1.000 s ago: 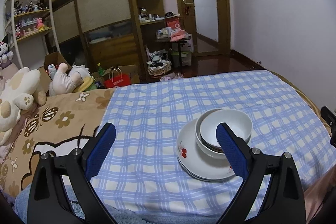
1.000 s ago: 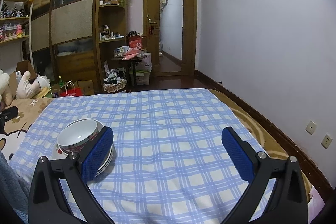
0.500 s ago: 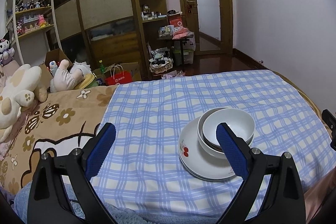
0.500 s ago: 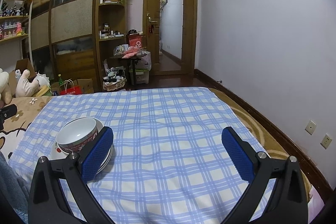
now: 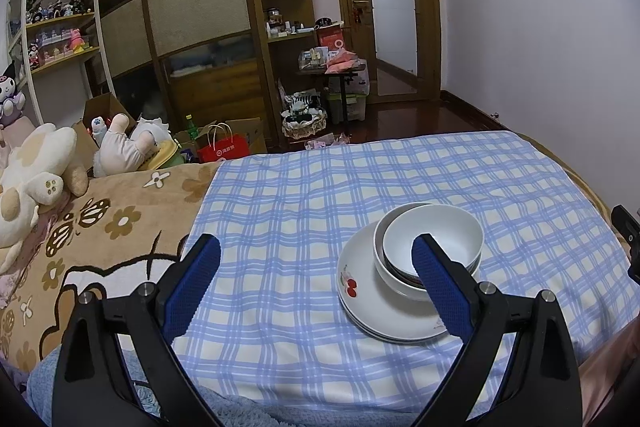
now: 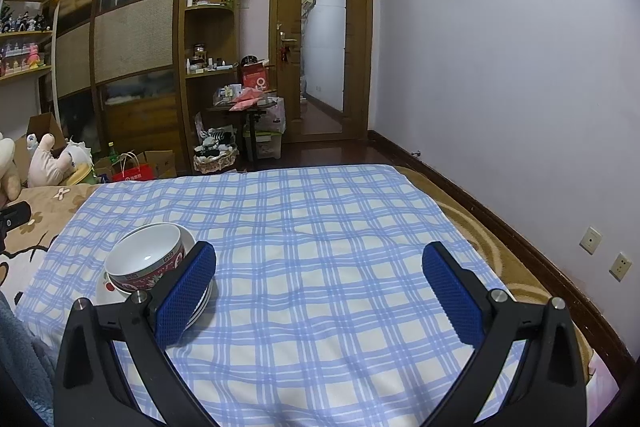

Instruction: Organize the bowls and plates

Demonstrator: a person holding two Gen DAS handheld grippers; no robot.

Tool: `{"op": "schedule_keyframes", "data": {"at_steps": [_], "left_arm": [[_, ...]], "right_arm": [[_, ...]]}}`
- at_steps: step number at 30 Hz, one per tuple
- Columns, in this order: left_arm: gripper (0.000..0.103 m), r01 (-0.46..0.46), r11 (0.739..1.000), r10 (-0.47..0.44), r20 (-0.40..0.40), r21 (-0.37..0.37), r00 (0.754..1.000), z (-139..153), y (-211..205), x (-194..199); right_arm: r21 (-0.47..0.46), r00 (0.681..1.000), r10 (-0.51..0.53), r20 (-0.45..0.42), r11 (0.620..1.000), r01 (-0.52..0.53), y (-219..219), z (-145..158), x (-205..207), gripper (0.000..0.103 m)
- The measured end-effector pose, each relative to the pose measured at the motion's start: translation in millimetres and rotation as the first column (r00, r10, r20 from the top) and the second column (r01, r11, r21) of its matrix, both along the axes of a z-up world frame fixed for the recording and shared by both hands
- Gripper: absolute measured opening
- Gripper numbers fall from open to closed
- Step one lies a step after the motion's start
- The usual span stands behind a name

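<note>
While bowls (image 5: 430, 247) sit nested on plates (image 5: 360, 291), left gripper (image 5: 316, 283) nearer, stack at right finger; right gripper (image 6: 320, 291) also agape, empty.

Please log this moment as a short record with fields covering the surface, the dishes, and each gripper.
surface: blue checked cloth spread over a bed
plates: white plates stacked, cherry print on the top one
bowls: two nested bowls sitting on the plates; upper bowl has a red patterned outside
left gripper: open, empty, above the cloth
right gripper: open, empty, to the right of the stack
loose dishes elsewhere: none visible
</note>
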State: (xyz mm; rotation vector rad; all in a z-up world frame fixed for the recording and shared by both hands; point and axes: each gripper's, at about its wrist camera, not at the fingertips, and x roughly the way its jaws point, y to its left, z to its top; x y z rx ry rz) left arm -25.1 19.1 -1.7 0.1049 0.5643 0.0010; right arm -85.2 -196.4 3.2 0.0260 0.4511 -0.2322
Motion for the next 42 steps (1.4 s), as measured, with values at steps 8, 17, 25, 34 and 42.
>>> {"op": "schedule_keyframes", "data": {"at_steps": [8,17,25,34,42], "left_arm": [[0.095,0.004,1.000,-0.004,-0.005,0.001,1.000,-1.9,-0.8,1.5],[0.095,0.009,1.000,-0.009,-0.013,0.005,1.000,-4.1,-2.2,3.0],[0.095,0.016,1.000,-0.016,-0.012,0.000,1.000,-3.0,-1.6,2.1],[0.095,0.012,1.000,-0.012,-0.010,0.002,1.000,-1.1,-0.7,1.9],[0.095,0.011,1.000,-0.011,-0.009,0.002,1.000,-0.2,-0.6,1.2]], "right_arm": [[0.002,1.000,-0.002,0.000,1.000,0.002,-0.4,-0.7,-0.3,0.103],[0.003,1.000,-0.004,-0.002,1.000,0.004,-1.6,-1.5,0.0,0.103],[0.005,1.000,-0.008,0.001,1.000,0.008,-2.8,-5.5,-1.8,0.103],[0.007,1.000,-0.007,0.000,1.000,0.007,-2.9,-5.0,-1.8,0.103],[0.007,1.000,-0.008,0.000,1.000,0.008,-3.3,-4.5,-1.5,0.103]]}}
